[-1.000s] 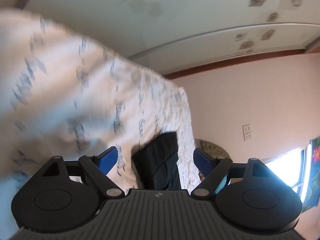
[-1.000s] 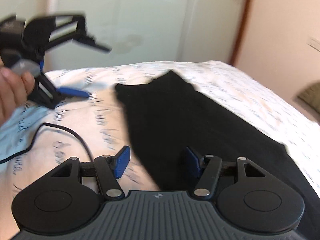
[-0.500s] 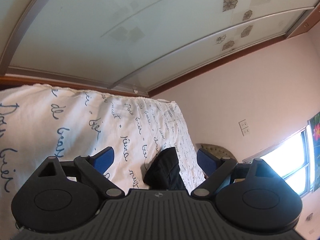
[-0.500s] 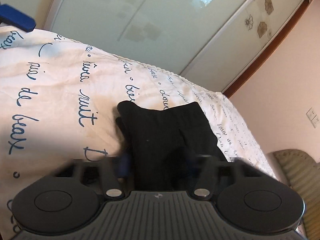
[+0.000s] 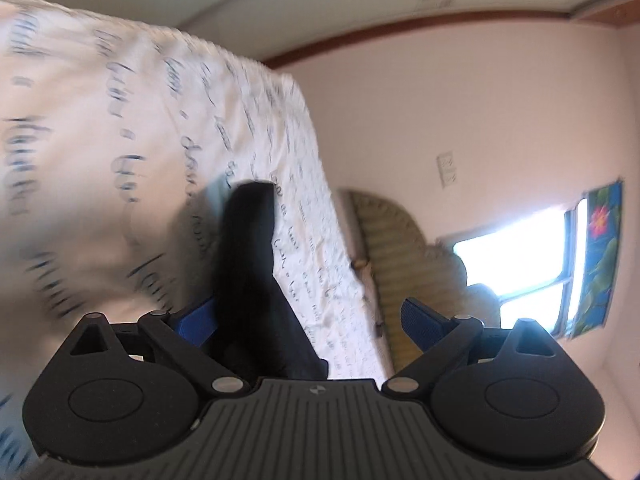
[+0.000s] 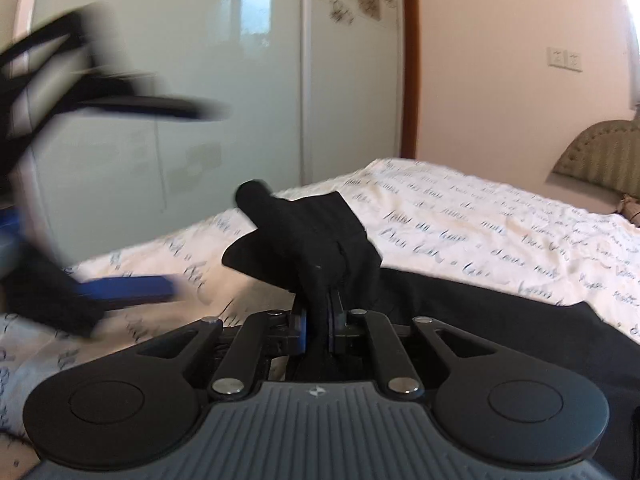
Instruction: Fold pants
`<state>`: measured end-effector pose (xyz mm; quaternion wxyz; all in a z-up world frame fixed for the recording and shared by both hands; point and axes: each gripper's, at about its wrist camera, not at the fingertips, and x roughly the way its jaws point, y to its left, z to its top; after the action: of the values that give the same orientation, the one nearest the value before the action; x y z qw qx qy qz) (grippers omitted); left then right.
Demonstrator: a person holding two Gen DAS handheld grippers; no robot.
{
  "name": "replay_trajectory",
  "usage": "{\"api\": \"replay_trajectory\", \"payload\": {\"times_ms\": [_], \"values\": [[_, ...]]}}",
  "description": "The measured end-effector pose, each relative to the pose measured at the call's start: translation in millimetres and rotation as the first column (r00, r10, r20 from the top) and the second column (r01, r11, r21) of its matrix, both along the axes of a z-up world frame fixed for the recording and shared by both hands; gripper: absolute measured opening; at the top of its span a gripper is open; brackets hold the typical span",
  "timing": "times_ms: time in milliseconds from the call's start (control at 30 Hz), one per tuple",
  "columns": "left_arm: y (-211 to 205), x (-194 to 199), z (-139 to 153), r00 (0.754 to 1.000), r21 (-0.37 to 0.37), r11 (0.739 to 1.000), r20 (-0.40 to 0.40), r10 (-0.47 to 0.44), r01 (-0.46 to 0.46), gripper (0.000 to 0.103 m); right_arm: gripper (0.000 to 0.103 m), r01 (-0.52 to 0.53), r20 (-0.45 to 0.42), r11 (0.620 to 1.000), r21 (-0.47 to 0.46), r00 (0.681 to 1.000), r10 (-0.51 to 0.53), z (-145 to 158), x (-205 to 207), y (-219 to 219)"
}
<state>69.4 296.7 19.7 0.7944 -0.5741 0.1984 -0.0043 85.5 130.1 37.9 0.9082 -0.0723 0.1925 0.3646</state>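
Black pants lie on a bed with a white sheet printed with blue script. My right gripper is shut on a bunched end of the pants and holds it lifted above the sheet. My left gripper is open and empty; the pants run between its blue fingers. It also shows blurred at the left of the right wrist view, open, beside the lifted cloth.
A white sliding wardrobe stands behind the bed. A pink wall with a socket is to the right. A padded olive headboard is at the bed's end. A bright window is beyond it.
My right gripper has shut on the end of the pants and lifted it off the sheet. My left gripper has swung and stays open, moving fast beside the cloth.
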Motion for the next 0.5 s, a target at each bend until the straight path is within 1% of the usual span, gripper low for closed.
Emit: {"api": "replay_trajectory", "payload": {"times_ms": [33, 67, 100, 133, 167, 200, 233, 267, 300, 333, 367, 400, 433, 467, 500], "values": [[-0.7, 11.2, -3.2, 0.999, 0.015, 1.000, -0.039, -0.009, 0.009, 0.096, 0.008, -0.009, 0.004, 1.000, -0.009, 1.000, 0.009, -2.9, -2.2, 1.8], [1.3, 21.0, -8.7, 0.997, -0.001, 0.999, -0.073, -0.034, 0.034, 0.092, 0.008, -0.014, 0.008, 1.000, -0.014, 1.000, 0.014, -4.3, -3.8, 3.1], [4.2, 25.7, -15.7, 0.993, -0.017, 1.000, -0.117, -0.022, 0.020, 0.088, 0.008, 0.002, 0.005, 1.000, -0.023, 1.000, -0.002, -7.1, -3.0, 3.9], [7.0, 28.0, -23.7, 0.982, -0.027, 1.000, -0.186, -0.004, -0.001, 0.070, 0.008, -0.007, -0.027, 1.000, -0.005, 1.000, 0.007, -9.8, 3.2, 2.6], [9.3, 33.4, -30.5, 0.966, -0.036, 0.999, -0.259, -0.020, 0.011, 0.048, 0.008, -0.014, -0.059, 1.000, 0.011, 0.998, 0.015, -10.9, 7.1, 0.0], [11.3, 35.4, -36.7, 0.962, -0.052, 0.998, -0.272, -0.039, 0.026, 0.041, 0.008, -0.027, -0.085, 1.000, 0.016, 0.996, 0.028, -11.7, 10.3, -0.9], [14.8, 34.2, -41.2, 0.962, -0.066, 0.998, -0.269, -0.036, 0.019, 0.030, 0.010, -0.044, -0.108, 0.999, 0.016, 0.993, 0.045, -12.3, 11.9, -1.6], [16.2, 32.6, -43.0, 0.962, -0.065, 0.998, -0.272, -0.033, 0.016, 0.029, 0.013, -0.062, -0.132, 0.998, 0.017, 0.989, 0.064, -11.3, 12.5, -3.0], [16.8, 31.2, -42.5, 0.961, -0.050, 0.999, -0.275, -0.030, 0.017, 0.028, 0.014, -0.077, -0.151, 0.997, 0.031, 0.985, 0.080, -9.6, 12.3, -7.0], [15.8, 30.8, -39.1, 0.959, -0.026, 1.000, -0.281, -0.022, 0.015, 0.025, 0.016, -0.085, -0.177, 0.995, 0.057, 0.980, 0.094, -7.1, 10.3, -13.7], [16.3, 30.8, -33.4, 0.958, 0.011, 1.000, -0.287, -0.016, 0.020, 0.023, 0.022, -0.093, -0.217, 0.991, 0.093, 0.970, 0.111, -4.6, 12.0, -22.2], [13.0, 34.0, -24.7, 0.957, 0.070, 0.997, -0.291, -0.017, 0.039, 0.023, 0.026, -0.096, -0.267, 0.985, 0.140, 0.955, 0.131, -3.0, 15.4, -33.1], [9.2, 37.3, -12.7, 0.955, 0.142, 0.988, -0.297, -0.017, 0.062, 0.022, 0.033, -0.087, -0.317, 0.976, 0.198, 0.937, 0.148, -1.4, 19.1, -46.7], [0.9, 41.7, 2.1, 0.954, 0.239, 0.966, -0.298, -0.020, 0.094, 0.021, 0.041, -0.068, -0.359, 0.964, 0.256, 0.920, 0.160, -0.5, 23.5, -61.8], [-12.4, 45.5, 16.7, 0.957, 0.341, 0.931, -0.287, -0.029, 0.131, 0.021, 0.046, -0.037, -0.402, 0.949, 0.314, 0.900, 0.168, -0.7, 30.0, -78.1]]}}
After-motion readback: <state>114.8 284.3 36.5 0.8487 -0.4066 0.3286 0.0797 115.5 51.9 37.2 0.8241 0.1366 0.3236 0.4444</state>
